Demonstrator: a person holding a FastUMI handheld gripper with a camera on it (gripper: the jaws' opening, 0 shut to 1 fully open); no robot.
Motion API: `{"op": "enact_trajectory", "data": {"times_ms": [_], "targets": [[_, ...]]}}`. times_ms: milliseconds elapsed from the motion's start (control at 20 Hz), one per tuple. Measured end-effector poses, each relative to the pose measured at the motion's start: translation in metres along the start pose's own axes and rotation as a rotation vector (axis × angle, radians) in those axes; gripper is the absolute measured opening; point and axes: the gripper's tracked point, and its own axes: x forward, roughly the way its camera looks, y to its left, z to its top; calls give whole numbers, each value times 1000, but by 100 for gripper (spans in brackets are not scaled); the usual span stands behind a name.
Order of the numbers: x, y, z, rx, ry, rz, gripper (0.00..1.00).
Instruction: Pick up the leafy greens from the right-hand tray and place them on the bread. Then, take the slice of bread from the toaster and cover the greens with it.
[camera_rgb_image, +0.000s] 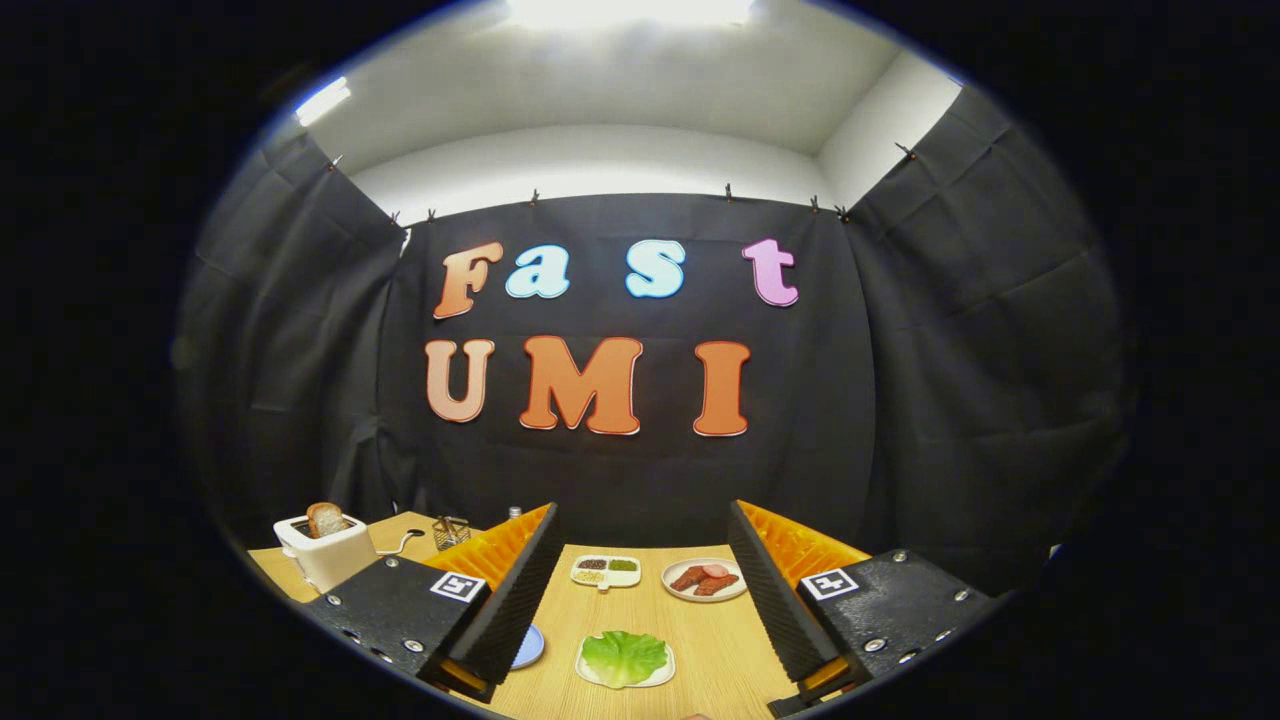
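A green lettuce leaf (624, 655) lies on a small white tray (660, 676) on the wooden table, between my two fingers and near them. My gripper (640, 600) hangs above the table, open, with nothing between its fingers. A white toaster (325, 555) stands beyond the left finger at the table's far left, with a browned slice of bread (325, 519) sticking up out of its slot. A blue plate (529, 646) peeks out from behind the left finger; what lies on it is hidden.
Further ahead sit a white divided dish (606, 571) with small portions and a white plate (705, 580) with sliced meat. A small wire rack (451, 531) and a bottle top (514, 512) stand at the table's back, near the black cloth wall.
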Motion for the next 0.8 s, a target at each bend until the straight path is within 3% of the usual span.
{"op": "enact_trajectory", "data": {"times_ms": [200,400,800], "targets": [[2,10,-12,-10,23,-6,99],[16,28,-35,33,101,48,98],[52,25,-116,-10,320,53,99]]}}
